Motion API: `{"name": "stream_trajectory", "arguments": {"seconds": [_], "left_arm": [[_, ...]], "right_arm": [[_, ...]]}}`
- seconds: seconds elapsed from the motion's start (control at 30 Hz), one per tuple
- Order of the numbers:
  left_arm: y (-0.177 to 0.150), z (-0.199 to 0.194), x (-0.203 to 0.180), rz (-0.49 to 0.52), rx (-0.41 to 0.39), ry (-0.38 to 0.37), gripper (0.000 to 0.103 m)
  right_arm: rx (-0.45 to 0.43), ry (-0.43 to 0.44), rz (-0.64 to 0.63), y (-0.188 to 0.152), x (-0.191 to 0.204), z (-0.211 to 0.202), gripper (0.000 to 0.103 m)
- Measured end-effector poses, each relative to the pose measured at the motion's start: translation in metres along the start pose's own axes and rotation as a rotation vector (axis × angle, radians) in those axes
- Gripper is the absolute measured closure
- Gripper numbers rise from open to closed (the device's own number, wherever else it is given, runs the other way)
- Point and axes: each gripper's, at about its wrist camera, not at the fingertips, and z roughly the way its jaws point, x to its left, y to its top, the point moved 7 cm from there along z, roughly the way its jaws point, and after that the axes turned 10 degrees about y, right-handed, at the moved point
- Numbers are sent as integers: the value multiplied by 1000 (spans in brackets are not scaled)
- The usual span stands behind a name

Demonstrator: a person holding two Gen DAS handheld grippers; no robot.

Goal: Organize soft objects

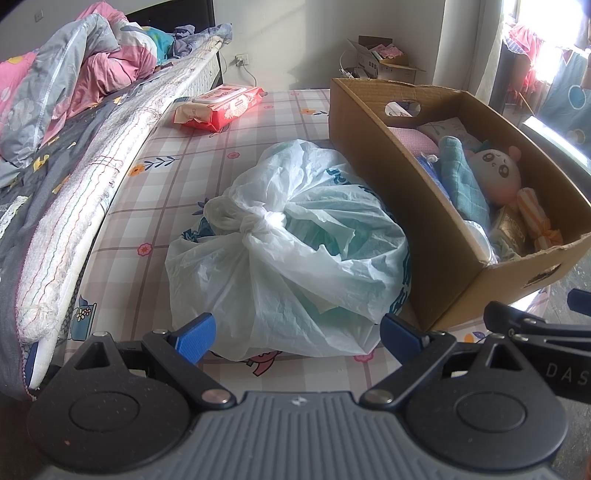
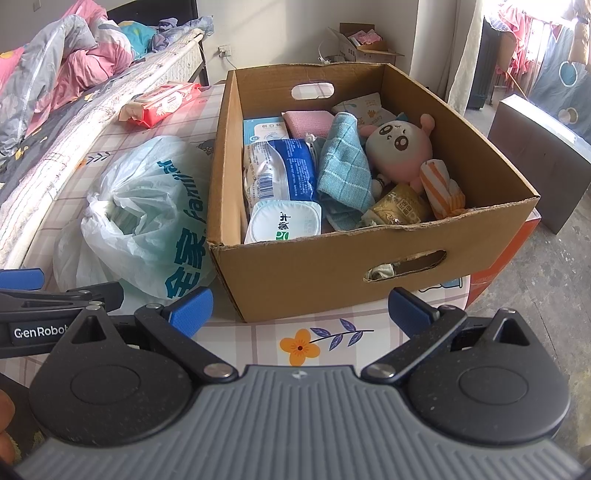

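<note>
Both the left gripper (image 1: 297, 334) and right gripper (image 2: 300, 309) hold fingers apart and empty, facing the knotted plastic bag (image 1: 291, 251) beside the cardboard box (image 2: 325, 273) at frame center.

A bedroom in daylight, seen from my two wrist feeds.

I see pale plain walls (image 1: 295, 40) with a wall socket (image 1: 242, 59) and a cable hanging from it, low by the bed. The bed (image 1: 110, 122) runs along the left, its quilted mattress edge bare, with a rumpled pink and grey duvet (image 1: 74, 62) heaped on top. A checked, flower-printed sheet (image 1: 192, 155) covers the surface in front. An open carton (image 2: 364, 46) sits against the far wall. Bright light pours through the window (image 1: 543, 33) on the right, where laundry (image 2: 561, 74) hangs. The floor (image 2: 546, 295) at right is grey and worn, beside a dark low cabinet (image 2: 535, 147).
</note>
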Motion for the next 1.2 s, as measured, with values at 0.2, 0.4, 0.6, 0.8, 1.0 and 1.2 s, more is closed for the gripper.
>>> {"name": "stream_trajectory", "arguments": {"seconds": [0.2, 0.4, 0.6, 0.8, 1.0, 1.2], "left_arm": [[0, 0, 1, -1, 0, 0, 7], [1, 0, 1, 0, -1, 1, 7], [1, -1, 1, -1, 0, 1, 7], [1, 0, 1, 0, -1, 1, 7], [1, 0, 1, -1, 1, 1, 7], [0, 0, 1, -2, 0, 1, 7]], "right_arm": [[0, 0, 0, 0, 1, 0, 1], [0, 1, 0, 1, 0, 0, 1], [-1, 4, 0, 1, 1, 0, 1], [0, 4, 0, 2, 1, 1, 1], [2, 5, 2, 1, 3, 1, 1], [3, 6, 3, -1, 5, 0, 1]]}}
